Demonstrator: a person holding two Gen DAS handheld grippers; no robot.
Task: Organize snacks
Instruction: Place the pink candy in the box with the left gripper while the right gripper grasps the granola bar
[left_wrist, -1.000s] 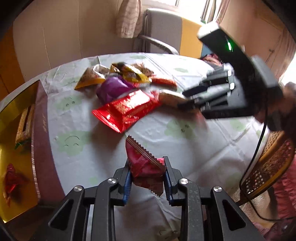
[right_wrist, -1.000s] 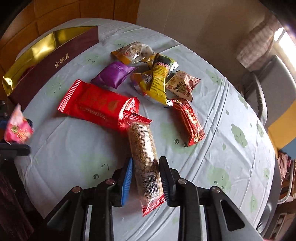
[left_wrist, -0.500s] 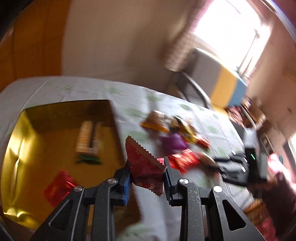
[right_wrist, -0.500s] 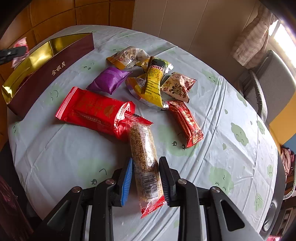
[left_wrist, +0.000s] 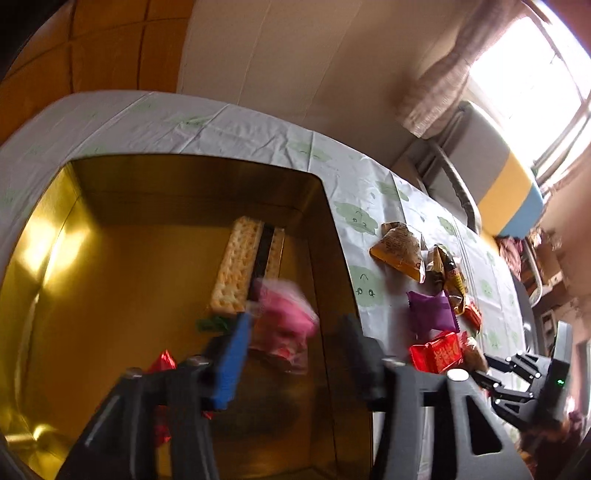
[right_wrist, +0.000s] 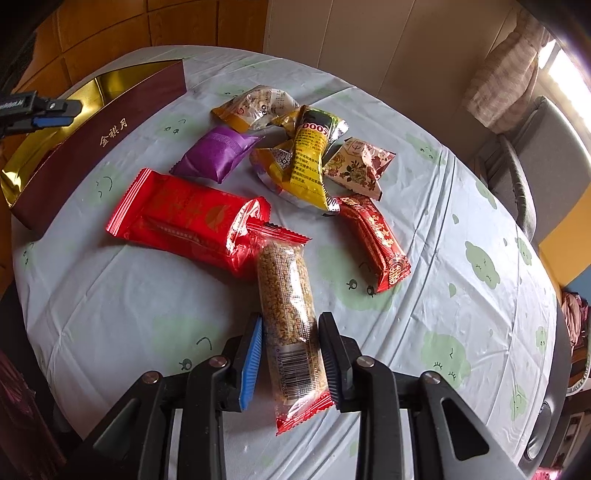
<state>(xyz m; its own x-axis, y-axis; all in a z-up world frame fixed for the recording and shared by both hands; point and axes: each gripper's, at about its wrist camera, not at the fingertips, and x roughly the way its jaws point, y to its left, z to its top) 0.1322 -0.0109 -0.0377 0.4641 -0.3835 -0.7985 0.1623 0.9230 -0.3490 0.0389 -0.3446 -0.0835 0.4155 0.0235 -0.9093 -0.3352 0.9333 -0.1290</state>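
With the jaws of the left gripper (left_wrist: 295, 343) now opening, the pink-red snack packet (left_wrist: 284, 325) gripped a second ago over the tablecloth is released into the gold box (left_wrist: 110, 280) near its right wall, while the grain bar (right_wrist: 288, 314) is kept between the right gripper's (right_wrist: 290, 356) narrow jaws, next for boxing.

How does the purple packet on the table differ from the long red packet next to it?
The purple packet is short and puffy like a pillow; the long red packet is flatter and much longer. The purple one looks matte and plain; the red one is glossy with gold print. Both lie sealed on the tablecloth.
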